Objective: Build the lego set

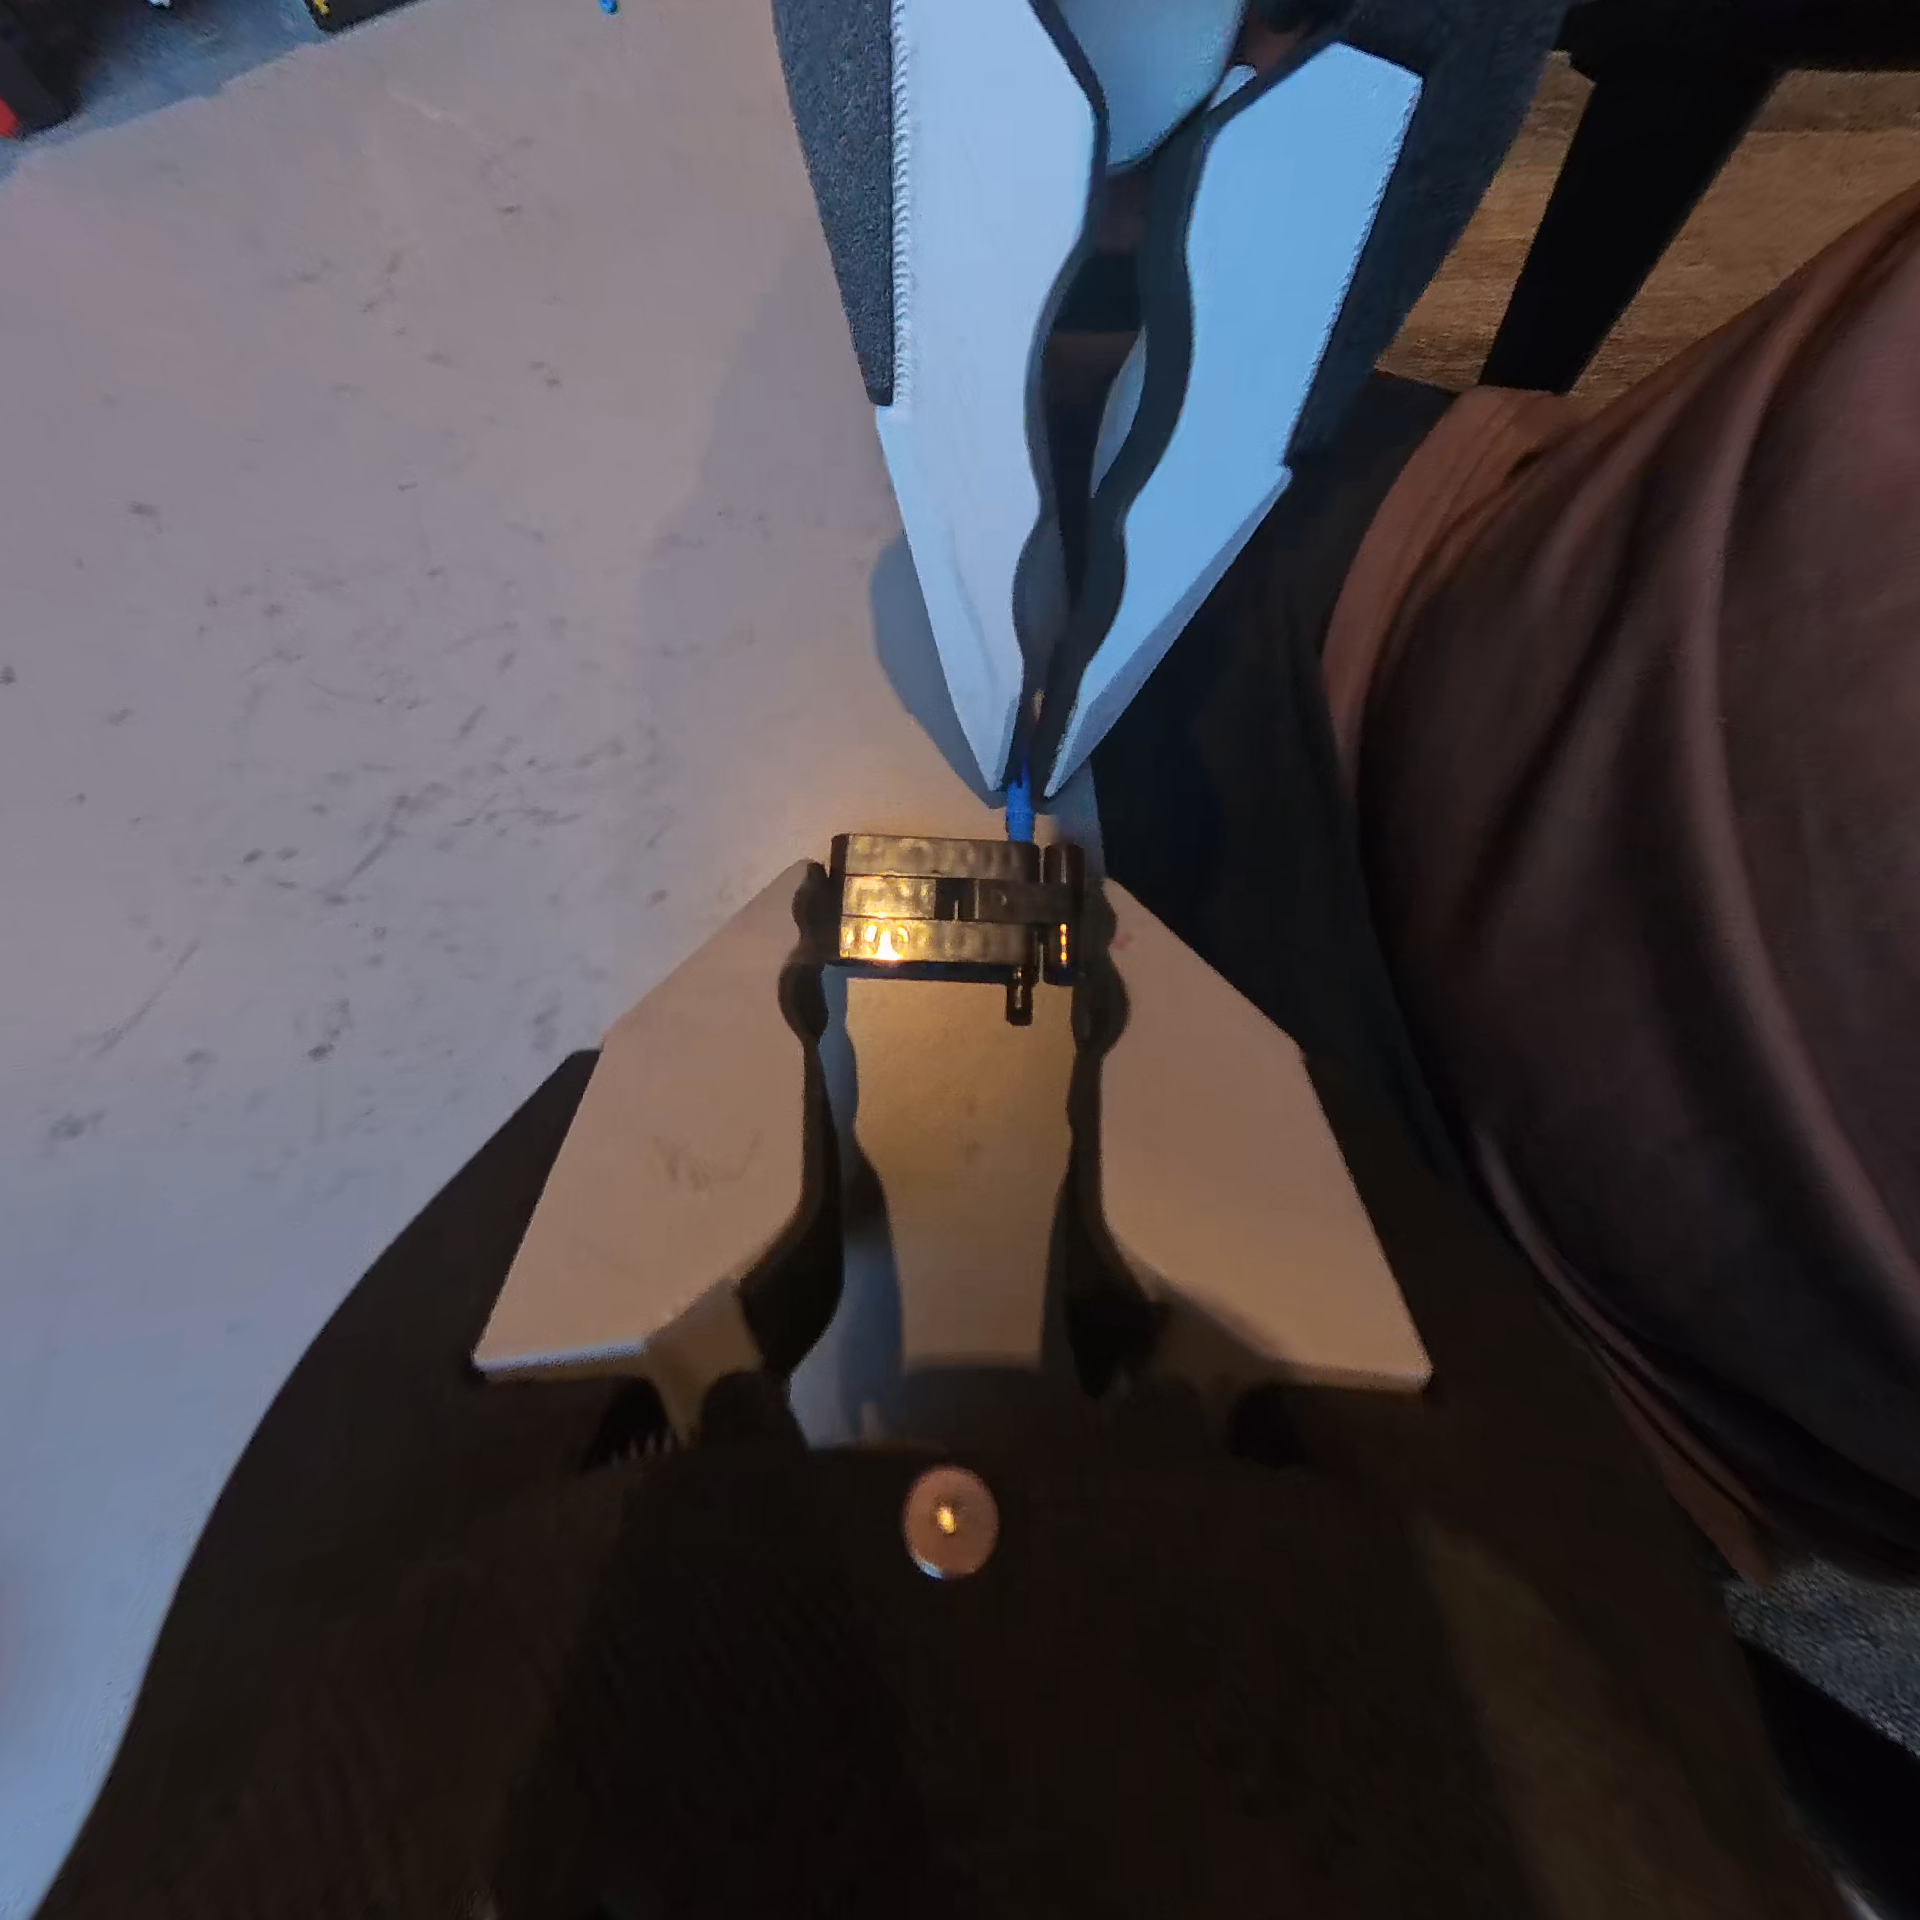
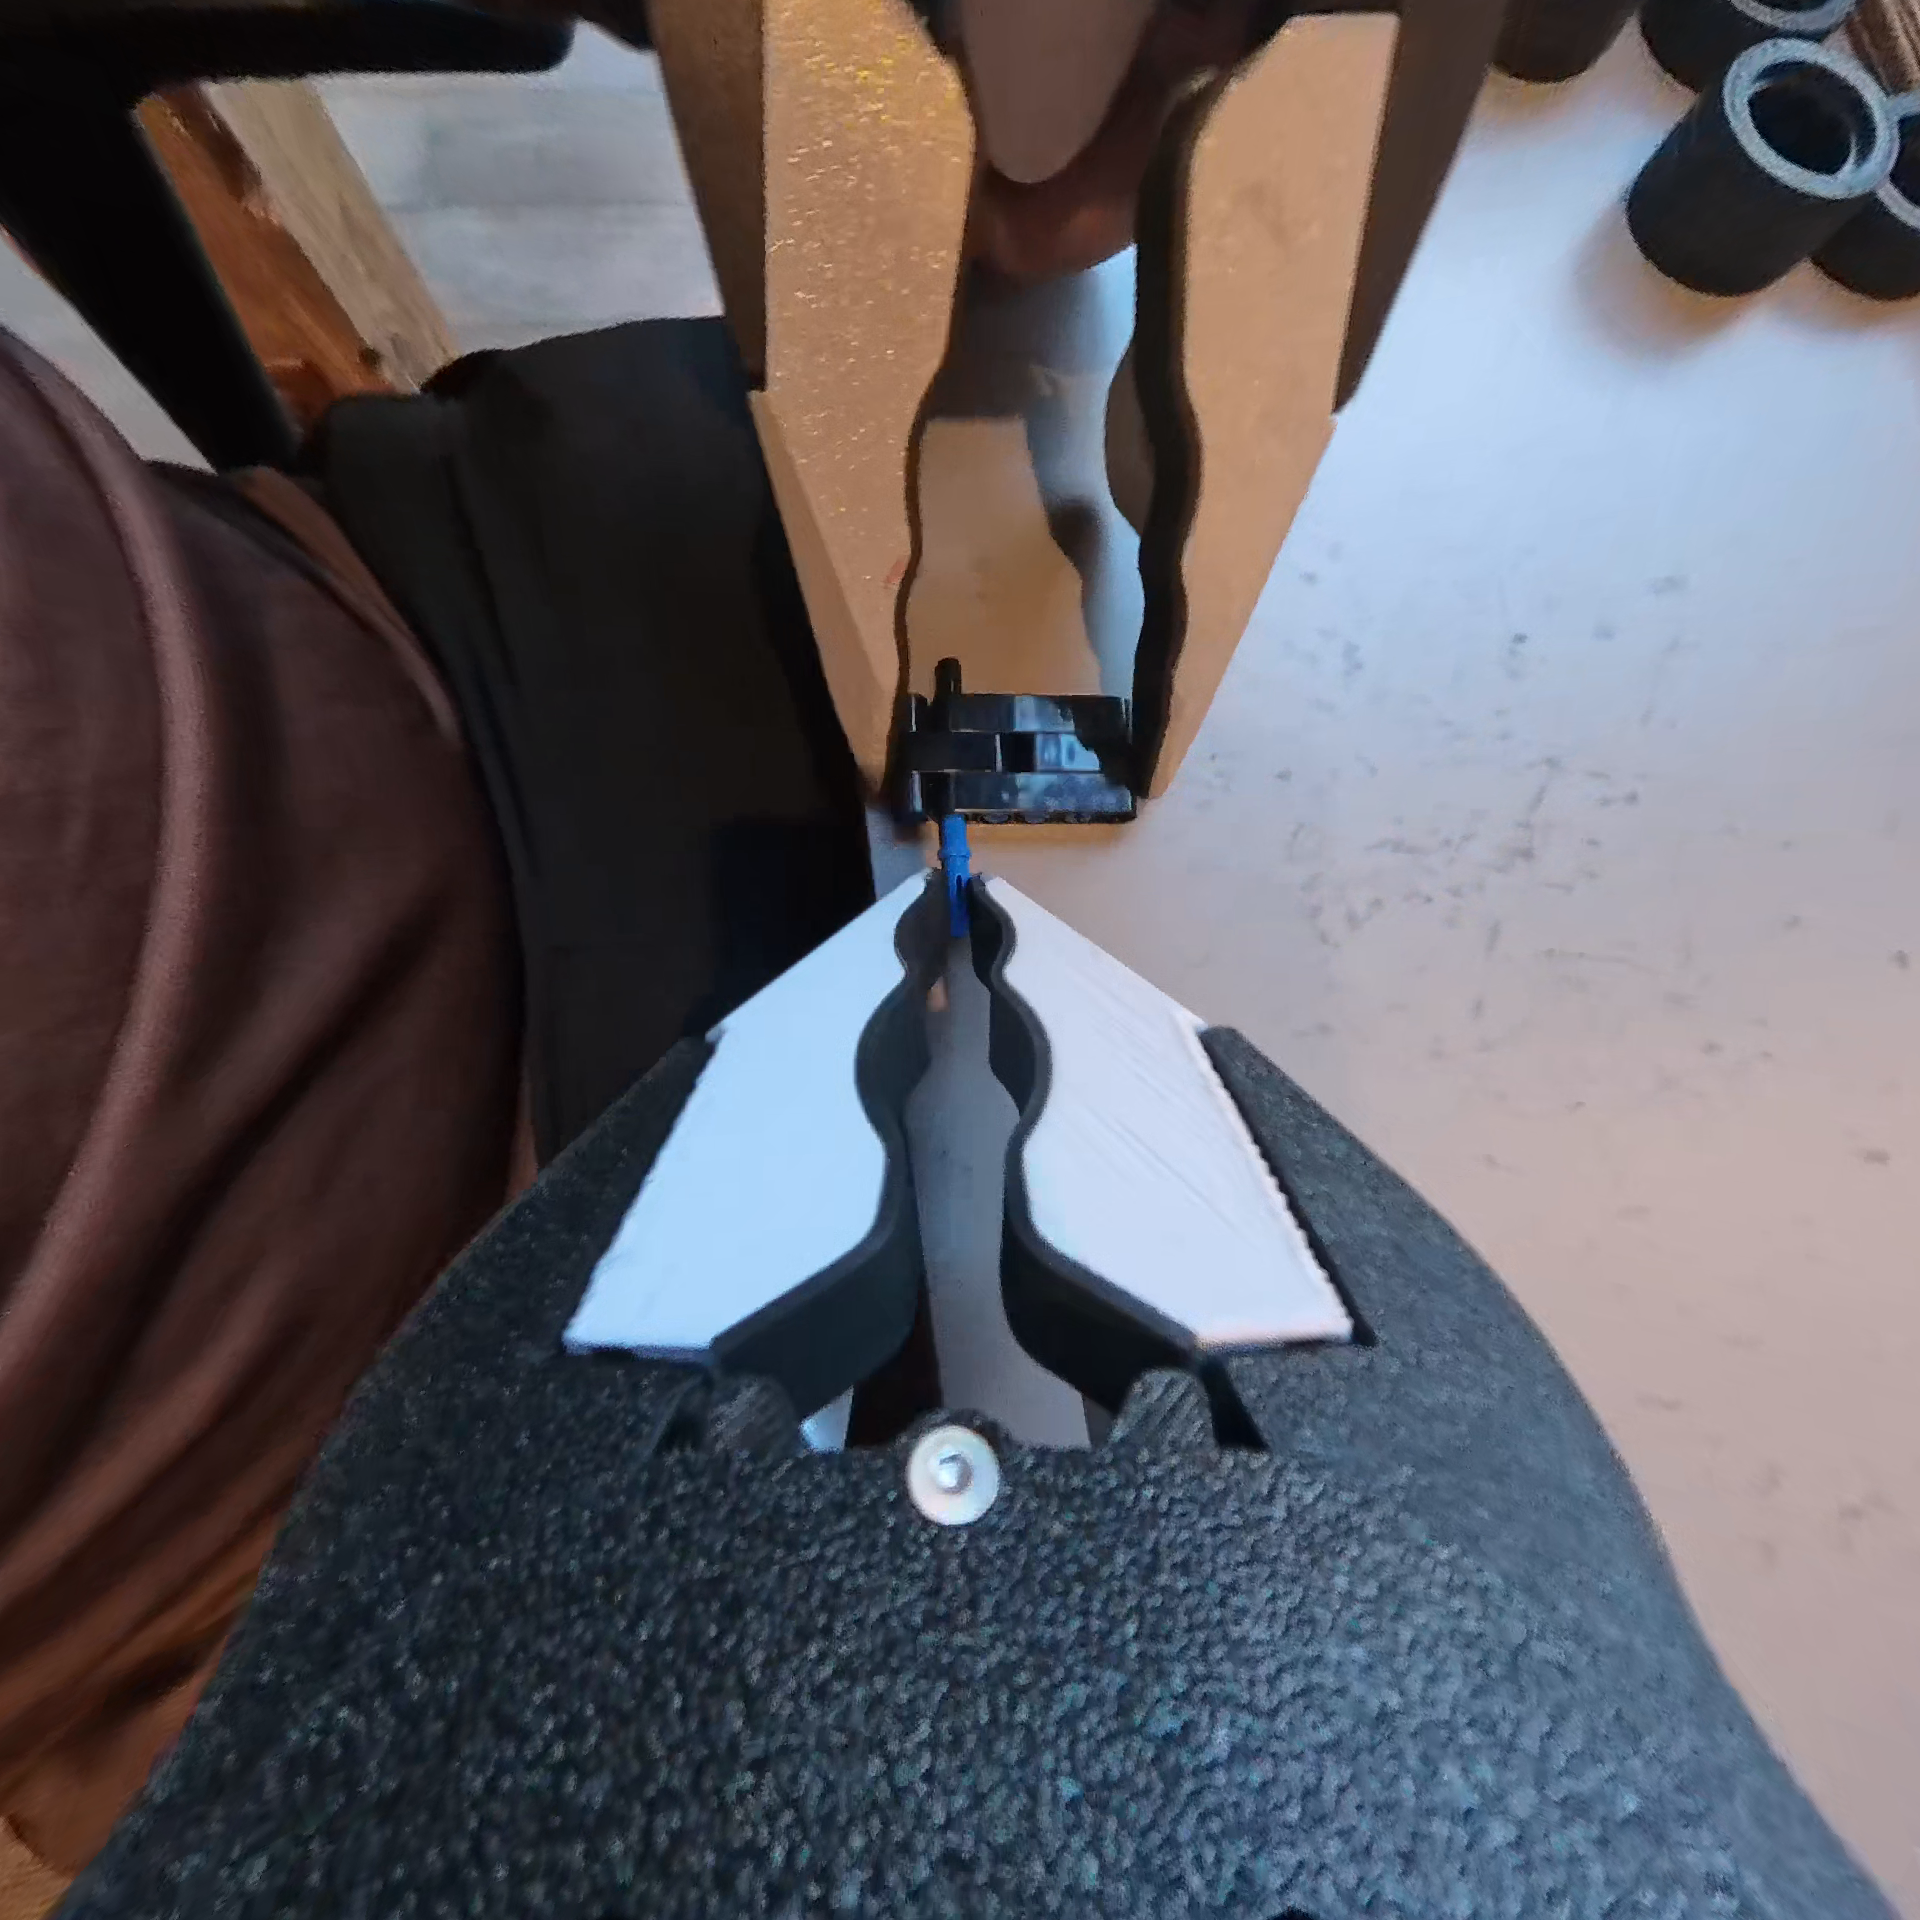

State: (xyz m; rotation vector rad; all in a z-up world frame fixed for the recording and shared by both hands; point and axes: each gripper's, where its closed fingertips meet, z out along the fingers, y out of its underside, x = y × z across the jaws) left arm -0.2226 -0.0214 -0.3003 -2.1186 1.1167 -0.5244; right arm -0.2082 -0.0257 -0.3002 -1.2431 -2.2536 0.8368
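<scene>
My left gripper (image 1: 951, 914) is shut on a black lego assembly (image 1: 940, 906) of stacked beams with a black pin sticking out, held above the table edge. My right gripper (image 2: 956, 894) is shut on a small blue pin (image 2: 954, 868). The pin's tip touches the near end of the black assembly (image 2: 1018, 764). In the left wrist view the right gripper (image 1: 1023, 784) comes in from above with the blue pin (image 1: 1020, 810) at the assembly's right end. In the right wrist view the left gripper (image 2: 1023, 769) faces me, tan-coloured.
The white table (image 1: 364, 623) is scuffed. Several black tyres (image 2: 1787, 166) lie at the far right in the right wrist view. A person's brown-clad body (image 1: 1662, 935) is close beside the grippers. A dark chair and wooden floor show beyond the table edge. The grippers are tip to tip, or close to it.
</scene>
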